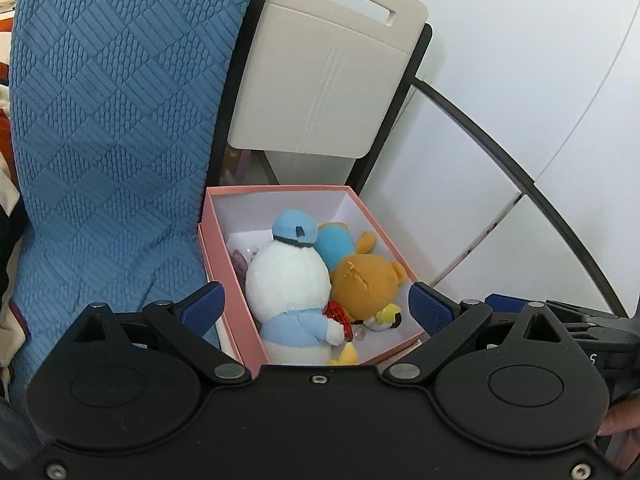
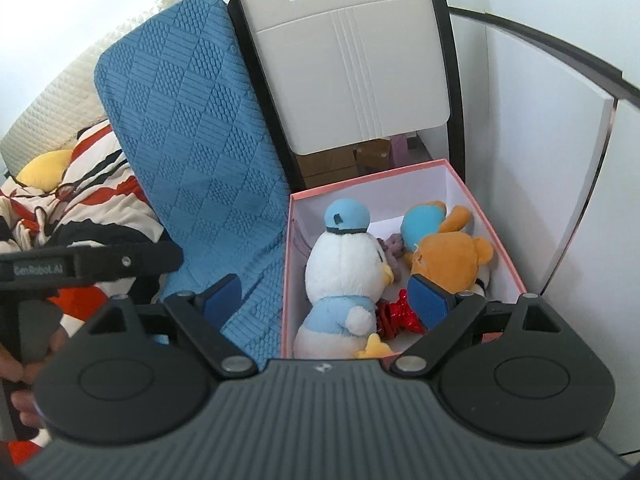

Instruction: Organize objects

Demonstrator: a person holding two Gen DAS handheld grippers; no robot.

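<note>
Two grippers, both with jaws spread wide and nothing between them. Left gripper (image 1: 316, 304) hangs over the near end of the pink box (image 1: 224, 256); right gripper (image 2: 324, 300) straddles that box's left wall. Left of the box: blue quilted cover (image 1: 112, 128), touching its side. Inside, left to right: white duck toy (image 1: 288, 276) with blue cap, lying along the left wall; orange bear toy (image 1: 368, 280) against the right wall. Beige chair back (image 1: 328, 80) stands behind the far edge.
</note>
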